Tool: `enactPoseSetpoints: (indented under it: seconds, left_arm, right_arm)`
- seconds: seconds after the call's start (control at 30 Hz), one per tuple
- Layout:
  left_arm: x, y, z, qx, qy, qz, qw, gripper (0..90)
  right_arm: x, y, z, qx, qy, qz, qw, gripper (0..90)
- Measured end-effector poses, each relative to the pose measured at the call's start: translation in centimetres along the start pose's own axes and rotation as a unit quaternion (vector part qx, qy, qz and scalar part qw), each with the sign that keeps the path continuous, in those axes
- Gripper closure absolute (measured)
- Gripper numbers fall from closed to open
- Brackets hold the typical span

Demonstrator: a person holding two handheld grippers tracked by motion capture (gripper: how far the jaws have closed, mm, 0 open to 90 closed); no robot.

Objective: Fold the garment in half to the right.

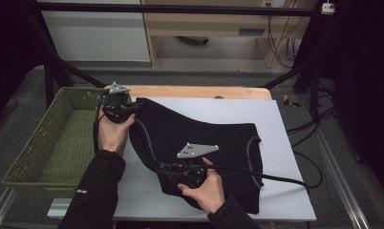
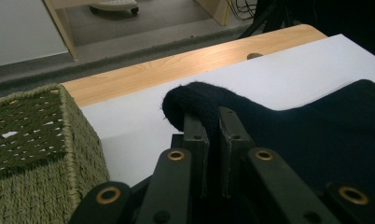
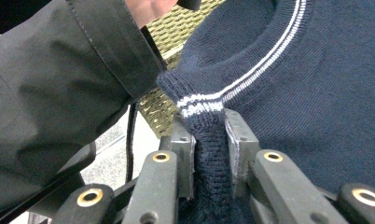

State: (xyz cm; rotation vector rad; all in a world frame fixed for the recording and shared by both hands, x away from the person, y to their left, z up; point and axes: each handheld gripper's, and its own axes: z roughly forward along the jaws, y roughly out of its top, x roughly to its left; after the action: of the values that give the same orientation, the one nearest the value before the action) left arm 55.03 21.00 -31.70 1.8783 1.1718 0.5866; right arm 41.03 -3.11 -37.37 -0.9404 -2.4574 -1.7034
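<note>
Sweater (image 1: 199, 143) lies on the white sheet (image 1: 285, 143) beside the basket (image 1: 56, 143). Your left gripper (image 1: 135, 106) pinches its edge, your right gripper (image 1: 160, 167) the striped collar. It seems thin; a quick lift may slip the knit out.

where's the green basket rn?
High view: the woven green basket sits at the table's left edge, beside the white sheet, just left of the left gripper, which pinches the dark sweater.

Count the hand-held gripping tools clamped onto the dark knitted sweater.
2. The left tool grips the dark navy knitted sweater at its far-left edge beside the green woven basket; the right tool pinches its white-striped collar.
</note>
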Motion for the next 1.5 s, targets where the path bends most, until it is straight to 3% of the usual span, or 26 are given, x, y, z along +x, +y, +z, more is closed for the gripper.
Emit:
enactPoseSetpoints:
  seconds: [0.5, 1.03, 1.27, 1.5]
  left_arm:
    - [0.3, 1.4, -1.8, -0.005, 0.011, 0.006, 0.9999, 83.4]
    - [0.3, 2.7, -3.4, -0.01, 0.015, 0.014, 0.9997, 83.4]
    - [1.0, 2.7, -4.3, -0.01, 0.023, 0.013, 0.9996, 83.4]
    - [1.8, 2.5, -4.9, -0.008, 0.033, 0.011, 0.9993, 83.4]
  right_arm:
    - [0.2, 0.9, 0.4, -0.018, 0.012, 0.008, 0.9997, 77.2]
    - [0.7, 1.8, 0.3, -0.029, 0.021, 0.0, 0.9994, 77.2]
    - [0.8, 2.0, 0.5, -0.037, 0.026, 0.002, 0.999, 77.2]
    - [1.3, 2.4, 1.8, -0.032, 0.032, 0.001, 0.999, 77.2]
